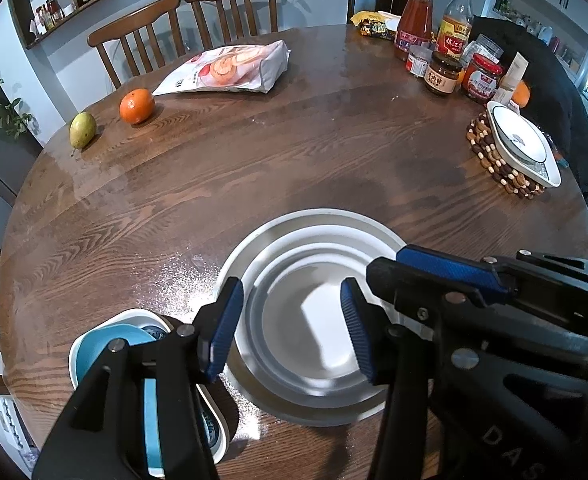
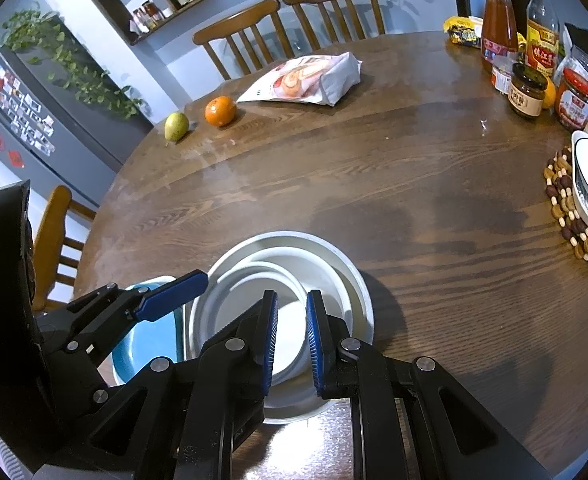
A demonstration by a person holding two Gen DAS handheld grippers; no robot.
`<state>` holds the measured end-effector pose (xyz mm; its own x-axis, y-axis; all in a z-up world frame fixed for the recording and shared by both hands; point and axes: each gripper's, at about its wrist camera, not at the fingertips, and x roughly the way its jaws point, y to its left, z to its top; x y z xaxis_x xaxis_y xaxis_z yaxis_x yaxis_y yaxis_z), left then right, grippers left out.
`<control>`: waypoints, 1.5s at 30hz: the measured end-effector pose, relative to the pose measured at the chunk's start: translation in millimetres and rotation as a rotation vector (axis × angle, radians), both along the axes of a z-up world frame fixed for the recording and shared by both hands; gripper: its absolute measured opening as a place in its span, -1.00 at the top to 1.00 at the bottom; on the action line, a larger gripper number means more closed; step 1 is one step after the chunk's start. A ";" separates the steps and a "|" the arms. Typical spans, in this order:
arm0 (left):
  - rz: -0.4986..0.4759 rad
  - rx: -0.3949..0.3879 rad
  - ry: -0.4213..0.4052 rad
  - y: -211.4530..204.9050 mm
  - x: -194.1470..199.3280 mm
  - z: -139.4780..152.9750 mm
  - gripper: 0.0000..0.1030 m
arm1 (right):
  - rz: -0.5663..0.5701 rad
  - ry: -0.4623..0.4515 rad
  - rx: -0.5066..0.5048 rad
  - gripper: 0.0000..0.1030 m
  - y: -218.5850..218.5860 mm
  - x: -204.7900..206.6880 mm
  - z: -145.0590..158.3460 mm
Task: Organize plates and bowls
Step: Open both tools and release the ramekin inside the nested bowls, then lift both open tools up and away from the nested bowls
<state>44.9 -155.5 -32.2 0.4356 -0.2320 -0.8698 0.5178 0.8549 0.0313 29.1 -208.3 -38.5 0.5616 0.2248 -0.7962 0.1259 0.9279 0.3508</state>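
Observation:
A nested stack of white plates (image 1: 318,240) sits on the round wooden table (image 1: 254,168) near its front edge. My left gripper (image 1: 294,330) hovers just above the stack, open, with nothing between its blue pads. Left of the stack a blue bowl (image 1: 102,346) rests inside a white bowl. My right gripper (image 2: 292,344) hangs over the same plates (image 2: 334,272), its jaws nearly together and holding nothing. One of its fingers (image 1: 450,270) reaches in from the right. A white oval dish (image 1: 522,144) with a dark rim lies on a beaded trivet at the far right.
A pear (image 1: 82,128), an orange (image 1: 136,106) and a snack bag (image 1: 230,70) lie at the far left of the table. Jars and bottles (image 1: 446,52) crowd the back right. Wooden chairs (image 1: 230,8) stand behind, and a grey fridge (image 2: 34,120) stands at the left.

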 end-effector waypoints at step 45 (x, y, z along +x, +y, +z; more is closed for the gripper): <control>0.080 -0.065 -0.051 35.6 8.2 30.9 -0.63 | -0.091 -0.077 -0.004 0.19 -15.6 -11.6 22.7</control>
